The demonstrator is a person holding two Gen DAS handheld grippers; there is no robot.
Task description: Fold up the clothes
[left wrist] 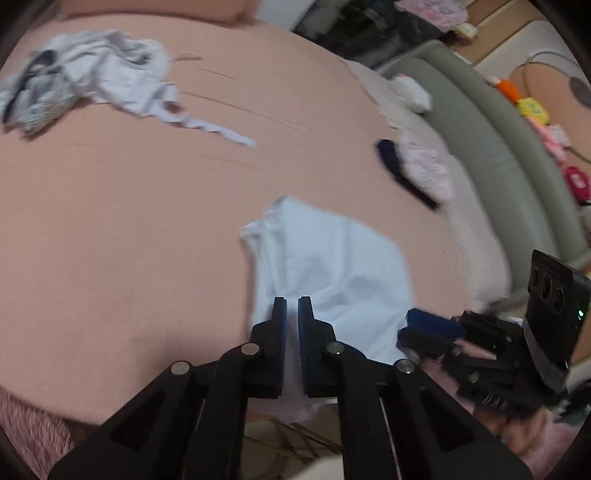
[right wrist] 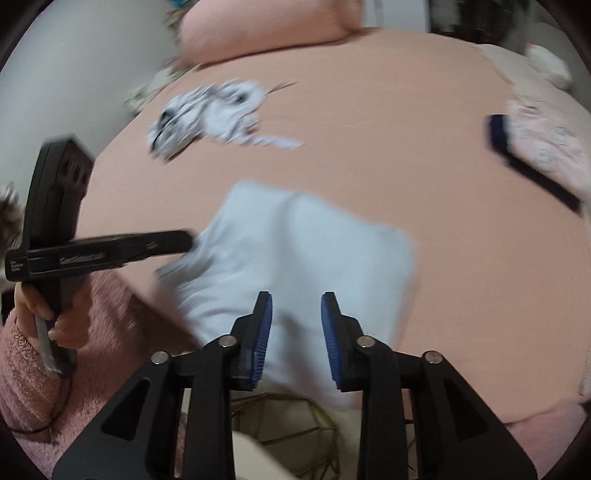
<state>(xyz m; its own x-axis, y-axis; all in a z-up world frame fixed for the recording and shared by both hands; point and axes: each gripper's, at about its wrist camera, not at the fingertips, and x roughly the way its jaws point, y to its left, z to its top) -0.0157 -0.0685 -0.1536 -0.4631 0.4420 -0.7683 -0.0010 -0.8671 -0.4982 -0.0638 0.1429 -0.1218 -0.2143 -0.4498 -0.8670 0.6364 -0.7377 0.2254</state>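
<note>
A pale blue garment [left wrist: 332,273] lies on the pink bed near its front edge; it also shows in the right wrist view [right wrist: 295,258]. My left gripper [left wrist: 292,306] is shut on the garment's near edge, with cloth pinched between the blue pads. My right gripper [right wrist: 296,301] is open above the garment's near part, with nothing between its pads. The left gripper appears in the right wrist view [right wrist: 184,238], touching the garment's left side. The right gripper's body shows in the left wrist view [left wrist: 436,325].
A crumpled white and dark pile of clothes [left wrist: 92,81] lies at the far left of the bed [left wrist: 110,221]. A pink patterned garment with a dark piece [left wrist: 417,173] lies at the right. A grey padded bed rail [left wrist: 480,140] and toys lie beyond. A pink pillow [right wrist: 266,29] sits at the back.
</note>
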